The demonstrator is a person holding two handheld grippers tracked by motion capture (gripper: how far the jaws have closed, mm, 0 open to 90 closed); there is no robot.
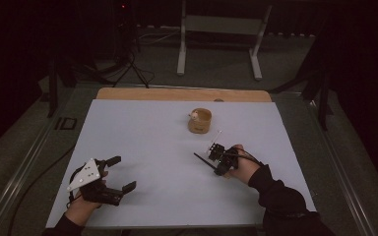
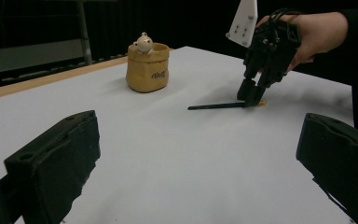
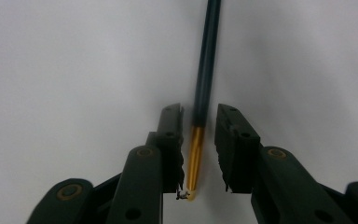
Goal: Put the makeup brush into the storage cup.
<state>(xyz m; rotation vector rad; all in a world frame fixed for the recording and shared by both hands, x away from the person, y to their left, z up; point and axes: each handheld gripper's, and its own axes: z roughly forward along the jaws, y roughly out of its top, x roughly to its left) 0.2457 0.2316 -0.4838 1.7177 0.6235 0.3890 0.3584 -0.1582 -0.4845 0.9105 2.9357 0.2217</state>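
my left gripper (image 1: 122, 173) sits low at the near-left corner of the white table top (image 1: 142, 128), close to the near edge and the left edge. its jaws are spread wide with nothing between them; in the left gripper view there is bare white surface ahead and open room all the way across the middle of the table.

further right and back, a small tan pot (image 1: 200, 120) with a little white figure (image 2: 143, 43) on its rim stands alone, toward the far wooden edge strip (image 1: 182, 94), well apart from both grippers.

right of centre, my right gripper (image 1: 215, 156) is tipped down onto the table. a thin dark pen (image 3: 207, 60) with a gold end (image 3: 195, 158) lies flat on the surface, running away from the jaws. the jaws stand a little apart, one each side of the gold end. i see a sliver of gap on both sides, so they flank it rather than clamp it. free table to the right and in front of that hand (image 1: 243, 164).
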